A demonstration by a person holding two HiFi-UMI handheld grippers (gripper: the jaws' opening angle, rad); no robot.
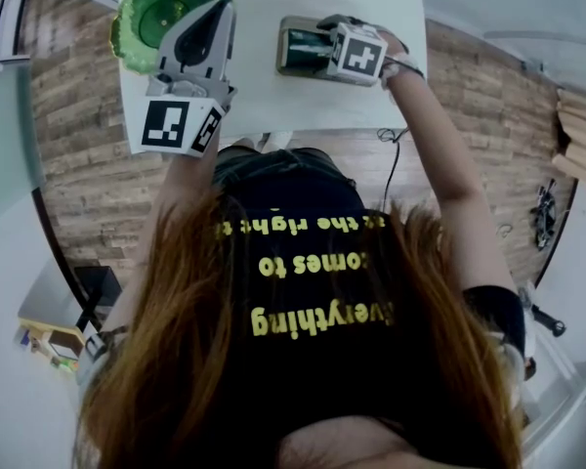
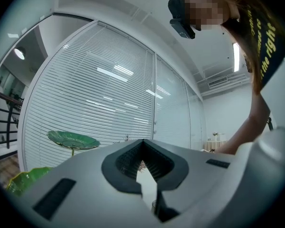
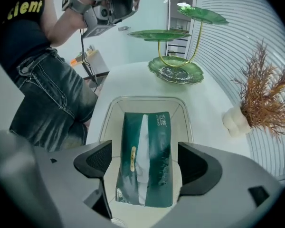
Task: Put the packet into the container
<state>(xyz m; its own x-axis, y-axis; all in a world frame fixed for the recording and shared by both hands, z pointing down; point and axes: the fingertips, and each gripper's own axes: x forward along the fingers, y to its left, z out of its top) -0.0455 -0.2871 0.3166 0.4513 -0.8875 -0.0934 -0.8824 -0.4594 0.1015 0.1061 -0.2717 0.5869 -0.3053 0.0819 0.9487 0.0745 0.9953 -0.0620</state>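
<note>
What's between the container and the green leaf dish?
Only bare white table between container and green leaf dish; the right gripper view shows it.

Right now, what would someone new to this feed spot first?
The dark green packet lying inside the clear container, framed by the right gripper with its tongs spread wide on either side, not pressing it. Behind it on the white table stands a tiered green leaf-shaped stand.

A dark green packet [image 3: 145, 158] with a white strip down its middle lies flat inside a clear, rectangular container [image 3: 147, 99]. The container sits on a white table [image 3: 133, 80].
</note>
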